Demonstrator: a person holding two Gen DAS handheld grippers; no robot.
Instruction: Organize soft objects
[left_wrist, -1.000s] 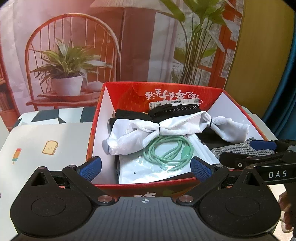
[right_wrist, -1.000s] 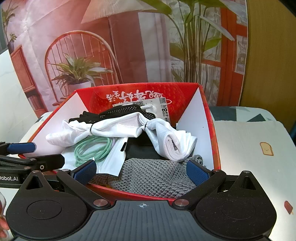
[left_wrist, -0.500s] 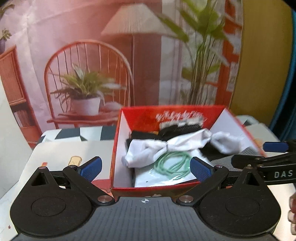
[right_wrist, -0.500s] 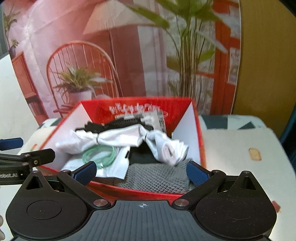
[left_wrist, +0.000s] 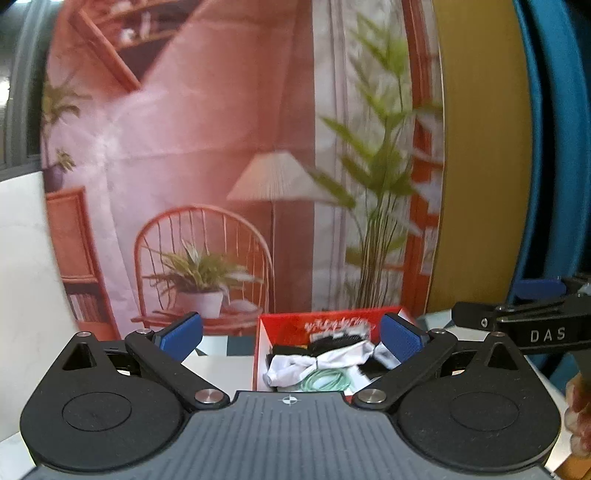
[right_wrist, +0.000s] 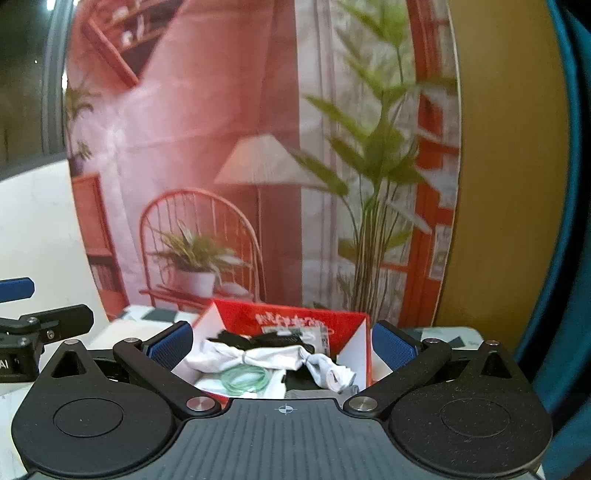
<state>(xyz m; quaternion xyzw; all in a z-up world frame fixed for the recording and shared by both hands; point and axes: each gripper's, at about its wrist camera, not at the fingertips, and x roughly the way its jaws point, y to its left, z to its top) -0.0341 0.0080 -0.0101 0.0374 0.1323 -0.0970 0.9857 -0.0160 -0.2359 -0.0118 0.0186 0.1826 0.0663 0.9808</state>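
A red cardboard box (left_wrist: 280, 325) (right_wrist: 243, 315) sits on the table, far ahead and below both grippers. Inside lie a knotted white cloth (left_wrist: 317, 363) (right_wrist: 258, 356), a coiled green cable (left_wrist: 325, 380) (right_wrist: 243, 378), black fabric (left_wrist: 284, 349) and a grey knit piece (right_wrist: 310, 393). My left gripper (left_wrist: 291, 336) is open and holds nothing. My right gripper (right_wrist: 280, 341) is open too, with nothing between its blue pads. Each gripper shows at the edge of the other's view, the right gripper (left_wrist: 517, 317) beside the left.
A printed backdrop (left_wrist: 221, 184) with a chair, lamp and plants hangs behind the table. A yellow panel (left_wrist: 480, 147) and a blue curtain (left_wrist: 554, 147) stand to the right. A hand (left_wrist: 578, 417) shows at the lower right edge.
Both grippers have pulled back and tilted upward, so the box now looks small and low in both views. Both stay open and nothing was picked up.
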